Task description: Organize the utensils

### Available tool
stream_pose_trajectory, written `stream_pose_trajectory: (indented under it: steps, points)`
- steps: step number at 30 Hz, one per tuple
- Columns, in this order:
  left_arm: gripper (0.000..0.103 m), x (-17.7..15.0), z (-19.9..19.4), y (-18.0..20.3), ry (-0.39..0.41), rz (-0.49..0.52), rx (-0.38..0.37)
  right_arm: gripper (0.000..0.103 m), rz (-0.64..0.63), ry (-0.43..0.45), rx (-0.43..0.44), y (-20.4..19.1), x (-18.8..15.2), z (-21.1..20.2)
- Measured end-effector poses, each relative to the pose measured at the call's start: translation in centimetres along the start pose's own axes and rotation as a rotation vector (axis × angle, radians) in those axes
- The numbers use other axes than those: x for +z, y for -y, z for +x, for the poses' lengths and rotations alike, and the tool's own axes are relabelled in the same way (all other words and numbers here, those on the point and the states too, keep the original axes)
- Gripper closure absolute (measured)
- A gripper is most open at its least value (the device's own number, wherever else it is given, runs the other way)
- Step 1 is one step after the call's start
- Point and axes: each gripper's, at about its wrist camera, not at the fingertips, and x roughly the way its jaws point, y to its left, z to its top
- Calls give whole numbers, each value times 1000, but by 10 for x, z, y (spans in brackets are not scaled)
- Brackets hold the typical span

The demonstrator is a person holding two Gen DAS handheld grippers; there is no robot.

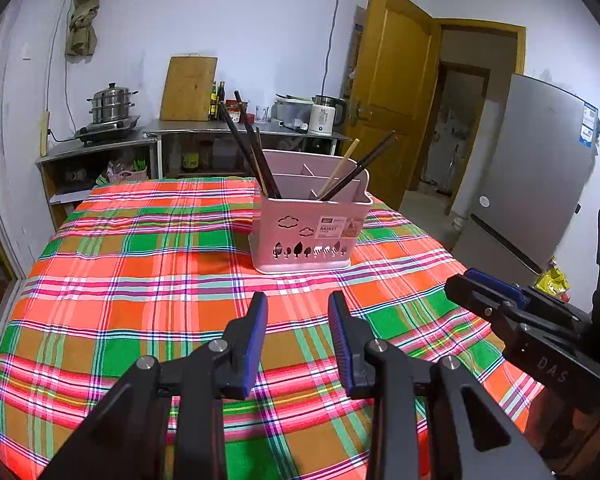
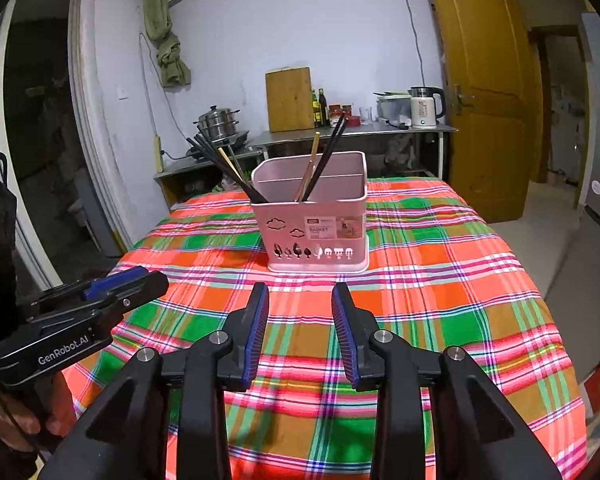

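Chopsticks [image 2: 324, 156] in 1 pink basket [image 2: 312, 228], 2 groups.

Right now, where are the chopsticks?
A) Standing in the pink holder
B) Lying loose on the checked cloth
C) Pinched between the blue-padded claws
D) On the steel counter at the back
A: the chopsticks lean out of the pink holder on the checked cloth, and the left gripper and the right gripper both hang open and hold nothing.

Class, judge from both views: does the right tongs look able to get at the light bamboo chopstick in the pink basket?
Probably yes. The right tongs is open and empty, nothing lies on the tablecloth before the pink basket, and the bamboo chopstick sticks above the rim, close beside dark chopsticks.
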Motion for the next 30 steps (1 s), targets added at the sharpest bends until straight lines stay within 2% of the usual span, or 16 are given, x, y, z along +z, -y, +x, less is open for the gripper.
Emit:
stream_pose_trajectory:
  steps: [10, 30]
  points:
    - [70, -11, 2, 4, 1, 4, 4, 69, -14, -18, -13, -1, -9, 5]
    - [70, -13, -3, 9, 13, 21, 9, 69, -21, -15, -15, -4, -12, 3]
